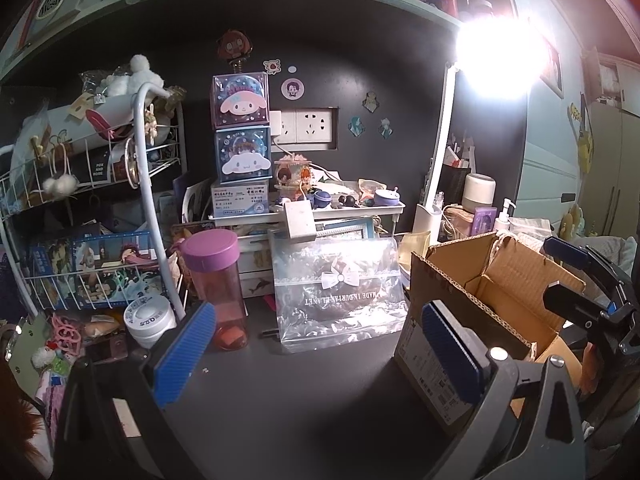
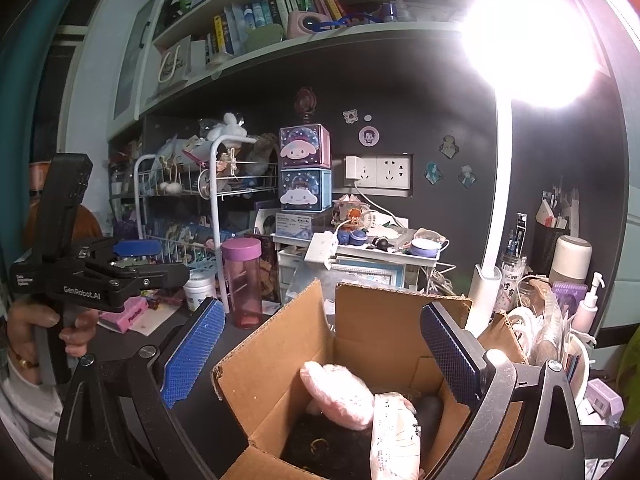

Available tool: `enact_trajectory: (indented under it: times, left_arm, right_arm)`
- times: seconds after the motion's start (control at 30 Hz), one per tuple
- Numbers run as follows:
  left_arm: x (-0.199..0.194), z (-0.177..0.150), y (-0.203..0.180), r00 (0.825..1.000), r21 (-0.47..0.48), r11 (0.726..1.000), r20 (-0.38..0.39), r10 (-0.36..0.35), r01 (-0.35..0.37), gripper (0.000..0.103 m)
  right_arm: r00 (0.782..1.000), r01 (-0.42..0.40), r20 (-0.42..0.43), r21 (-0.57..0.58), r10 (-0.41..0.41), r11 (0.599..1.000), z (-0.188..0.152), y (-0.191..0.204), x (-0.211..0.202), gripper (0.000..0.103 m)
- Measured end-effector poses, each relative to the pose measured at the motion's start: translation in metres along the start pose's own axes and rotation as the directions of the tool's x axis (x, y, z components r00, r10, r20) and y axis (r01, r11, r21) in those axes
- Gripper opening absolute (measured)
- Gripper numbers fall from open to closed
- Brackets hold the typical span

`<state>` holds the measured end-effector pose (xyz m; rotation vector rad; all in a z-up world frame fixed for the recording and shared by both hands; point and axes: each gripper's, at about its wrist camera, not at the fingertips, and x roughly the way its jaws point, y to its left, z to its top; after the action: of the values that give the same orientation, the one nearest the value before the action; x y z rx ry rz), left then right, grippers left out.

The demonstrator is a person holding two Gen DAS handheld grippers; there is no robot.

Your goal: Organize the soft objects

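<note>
So, one open cardboard box (image 2: 280,396) is used as the anchor here. Left of the box, one pink-lidded bottle (image 2: 242,282) is stood upright on the dark desk (image 1: 304,408), and one white jar (image 1: 149,320) is parked further left of the box by the wire rack (image 1: 80,216). The left gripper (image 1: 320,354) is held left of the box, jaws spread wide with nothing between them. Inside the box, three soft things can be counted: one fluffy pink piece (image 2: 340,394), one dark fuzzy lump (image 2: 328,452) and one pale wrapped packet (image 2: 394,440). The right gripper (image 2: 320,354) is hung just over the box, jaws wide apart too, nothing gripped. Right of the box, one lit white lamp (image 2: 496,216) is stood.
</note>
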<state>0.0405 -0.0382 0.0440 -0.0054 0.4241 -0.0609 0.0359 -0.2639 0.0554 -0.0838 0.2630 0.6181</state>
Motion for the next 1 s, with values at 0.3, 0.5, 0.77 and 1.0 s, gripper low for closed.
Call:
enact_trajectory:
  times: [0.3, 0.5, 0.77, 1.0]
  left_arm:
    - [0.0001, -0.0001, -0.0010, 1.000, 0.000, 1.000, -0.001, 0.000, 0.000, 0.102]
    - [0.0001, -0.0020, -0.0016, 1.000, 0.000, 1.000, -0.003, -0.002, 0.002, 0.102]
    - [-0.0005, -0.0040, -0.0023, 1.000, 0.002, 1.000, -0.002, 0.001, -0.001, 0.102]
    - [0.0001, -0.0030, -0.0011, 1.000, 0.002, 1.000, -0.003, 0.000, 0.000, 0.102]
  right_arm:
    - [1.000, 0.002, 0.001, 0.000, -0.002, 1.000, 0.0002, 0.0004, -0.0005, 0.099]
    - [1.000, 0.000, 0.000, 0.001, 0.000, 1.000, 0.0001, -0.0011, -0.0008, 0.099]
    - [1.000, 0.001, 0.001, 0.003, -0.001, 1.000, -0.0004, -0.0011, -0.0012, 0.099]
    - [1.000, 0.001, 0.000, 0.001, -0.001, 1.000, -0.0002, -0.0014, -0.0010, 0.099]
